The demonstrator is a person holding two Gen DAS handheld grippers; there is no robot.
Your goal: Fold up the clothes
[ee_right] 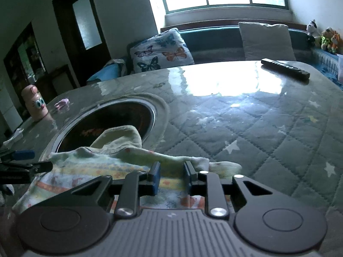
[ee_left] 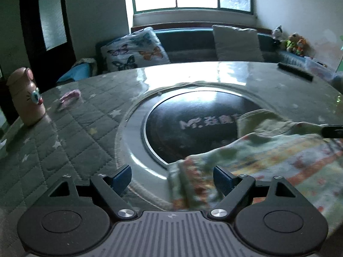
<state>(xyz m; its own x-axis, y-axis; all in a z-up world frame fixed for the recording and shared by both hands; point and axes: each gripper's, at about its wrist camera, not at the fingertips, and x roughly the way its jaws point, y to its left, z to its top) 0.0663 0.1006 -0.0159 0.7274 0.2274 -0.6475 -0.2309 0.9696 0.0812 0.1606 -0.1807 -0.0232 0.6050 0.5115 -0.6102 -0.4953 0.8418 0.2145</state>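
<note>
Pastel cotton fills the near part of both wrist views: a small printed garment [ee_right: 90,171], striped in pale green, yellow and orange, lies on the near part of a round table [ee_right: 257,132] covered in grey quilted cloth with white stars under a glossy clear sheet. From the right wrist view, the right gripper [ee_right: 171,178] has its jaws narrowed over a raised fold along the garment's far edge; the pads appear to pinch that fold, though how firmly is hard to tell. From the left wrist view, the left gripper [ee_left: 172,176] stands wide apart, holding nothing, with the garment's blurred left edge lying between and just beyond its fingers. A sleeve or similar flap sticks up and drapes over the rim of a dark round cooktop [ee_left: 193,126] set into the table's middle. Judging by this, folding is at an early stage: the cloth is partly gathered and rumpled, with no neat folded shape yet, so most folds remain. Farther off, a pink cartoon bottle [ee_left: 26,98] stands at the table's left edge, a small pink scrap [ee_left: 69,97] near it, and a remote [ee_right: 285,68] lies at the far right edge. Beyond are a sofa with cushions, and a bright window.
</note>
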